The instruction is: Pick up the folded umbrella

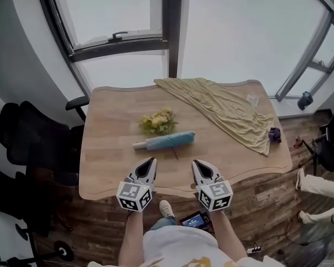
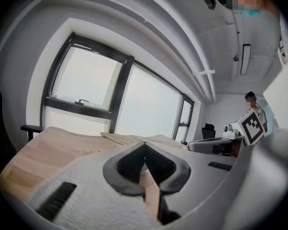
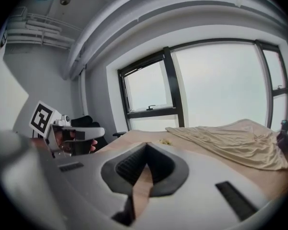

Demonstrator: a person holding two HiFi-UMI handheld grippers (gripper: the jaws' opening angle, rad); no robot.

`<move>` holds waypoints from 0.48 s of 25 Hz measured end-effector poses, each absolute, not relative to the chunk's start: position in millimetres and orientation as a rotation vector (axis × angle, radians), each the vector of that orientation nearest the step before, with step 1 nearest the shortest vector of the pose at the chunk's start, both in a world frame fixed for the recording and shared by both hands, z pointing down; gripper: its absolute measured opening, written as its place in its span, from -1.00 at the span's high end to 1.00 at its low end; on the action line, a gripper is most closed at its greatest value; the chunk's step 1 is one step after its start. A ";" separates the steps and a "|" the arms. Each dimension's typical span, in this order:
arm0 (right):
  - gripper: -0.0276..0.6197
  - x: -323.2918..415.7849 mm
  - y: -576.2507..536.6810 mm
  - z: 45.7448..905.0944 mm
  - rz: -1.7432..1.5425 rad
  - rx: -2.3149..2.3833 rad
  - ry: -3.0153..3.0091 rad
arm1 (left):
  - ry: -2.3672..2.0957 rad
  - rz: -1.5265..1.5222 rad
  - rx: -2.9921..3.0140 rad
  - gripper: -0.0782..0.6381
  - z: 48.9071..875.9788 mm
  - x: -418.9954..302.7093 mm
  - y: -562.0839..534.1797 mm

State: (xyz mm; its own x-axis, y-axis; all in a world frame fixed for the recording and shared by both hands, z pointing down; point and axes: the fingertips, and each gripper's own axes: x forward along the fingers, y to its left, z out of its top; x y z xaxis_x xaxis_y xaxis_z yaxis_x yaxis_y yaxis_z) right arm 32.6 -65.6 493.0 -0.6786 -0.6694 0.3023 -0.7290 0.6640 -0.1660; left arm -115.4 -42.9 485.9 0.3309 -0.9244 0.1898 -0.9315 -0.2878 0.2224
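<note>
One folded blue umbrella (image 1: pixel 170 141) lies mid-table (image 1: pixel 108 154), just beyond both grippers. I'd guess it's light, with soft, slippery fabric over a stiff core, so I'd clamp the bundled middle. Left gripper (image 1: pixel 150 162) and right gripper (image 1: pixel 197 164) are both pinched closed and empty. Beyond it: one yellow flower bunch (image 1: pixel 157 121), one tan cloth (image 1: pixel 228 113).

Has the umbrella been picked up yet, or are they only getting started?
Nothing looks done yet: the folded umbrella lies flat on the table, beside the yellow flowers. In hand: the left gripper and right gripper hover over the near edge, jaws shut and empty, short of it. Left: reach it, open, grip and lift.
</note>
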 end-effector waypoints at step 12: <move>0.88 10.9 -124.3 509.2 0.365 1.289 -2.592 | -1.569 0.075 2.364 0.76 510.1 -153.0 -122.6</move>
State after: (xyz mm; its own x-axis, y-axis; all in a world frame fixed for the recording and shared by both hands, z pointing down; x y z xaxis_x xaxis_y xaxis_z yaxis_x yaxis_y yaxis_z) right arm 10.9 -124.3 509.2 -0.5896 -0.7472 0.3067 -0.8029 0.5836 -0.1216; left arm -153.0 -122.6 510.1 0.4016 -0.8918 0.2085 -0.9076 -0.3571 0.2206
